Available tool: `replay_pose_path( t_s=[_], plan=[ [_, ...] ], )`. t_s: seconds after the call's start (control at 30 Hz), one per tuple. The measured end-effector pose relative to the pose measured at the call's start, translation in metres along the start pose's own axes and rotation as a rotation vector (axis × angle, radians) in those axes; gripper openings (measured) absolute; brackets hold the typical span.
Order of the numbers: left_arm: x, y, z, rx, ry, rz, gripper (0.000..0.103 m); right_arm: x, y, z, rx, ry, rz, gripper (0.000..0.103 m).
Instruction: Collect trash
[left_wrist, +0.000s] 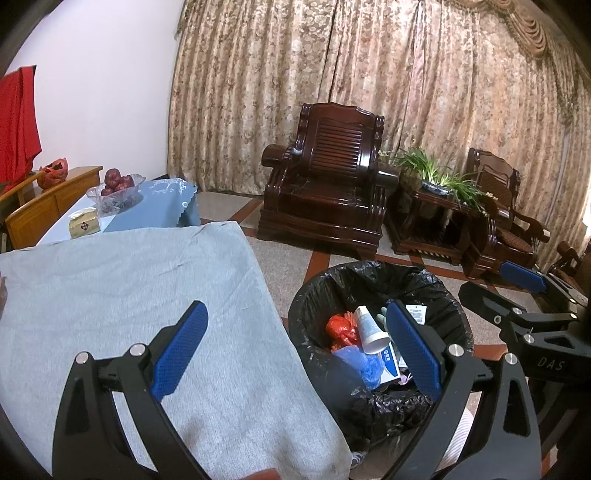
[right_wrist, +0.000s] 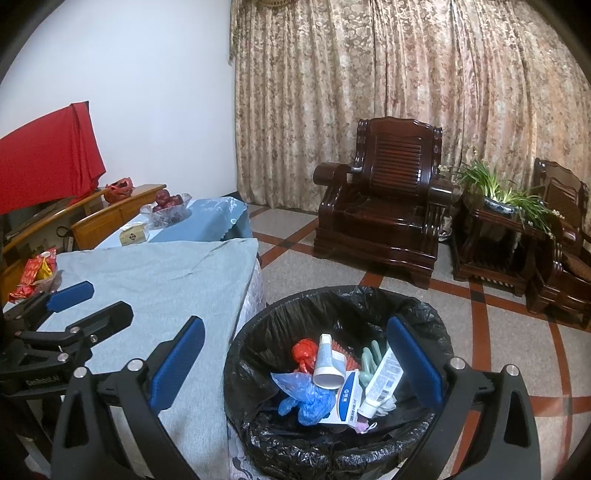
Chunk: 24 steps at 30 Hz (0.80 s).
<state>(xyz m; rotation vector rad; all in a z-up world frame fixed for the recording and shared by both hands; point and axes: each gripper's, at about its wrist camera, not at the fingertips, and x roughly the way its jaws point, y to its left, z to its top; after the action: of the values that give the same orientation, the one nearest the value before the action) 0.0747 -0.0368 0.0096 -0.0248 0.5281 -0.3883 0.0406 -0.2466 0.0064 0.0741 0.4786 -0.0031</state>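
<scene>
Right wrist view: both grippers are wide open and hold nothing, and the trash sits in the bin.

The trash bin (right_wrist: 338, 384) with its black bag (right_wrist: 258, 373) stands on the floor, just beside the table with the grey cloth (right_wrist: 155, 280). Inside lie a red bag (right_wrist: 304, 352), a blue bag (right_wrist: 303, 397), a white cup (right_wrist: 328, 363), a white tube (right_wrist: 380, 380), a box (right_wrist: 345, 402) and green gloves (right_wrist: 369, 360). All look light. I think the bags are soft and slippery, the cup can crush, and the bag rim is the best place to hold. The right gripper (right_wrist: 295, 363) hangs over the bin. The left gripper (left_wrist: 295, 345) is over the table edge. Red packets (right_wrist: 35, 275) still lie far on the table. The floor by the chair (right_wrist: 384, 206) is open.
</scene>
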Motion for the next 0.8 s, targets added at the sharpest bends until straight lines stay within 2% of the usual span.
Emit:
replay_pose_path(
  t_s=[0.8],
  plan=[
    [-0.004,0.005,-0.009,0.002,0.01,-0.003,0.094,0.002,-0.001,-0.001,0.0,0.006,0.0,0.097]
  ],
)
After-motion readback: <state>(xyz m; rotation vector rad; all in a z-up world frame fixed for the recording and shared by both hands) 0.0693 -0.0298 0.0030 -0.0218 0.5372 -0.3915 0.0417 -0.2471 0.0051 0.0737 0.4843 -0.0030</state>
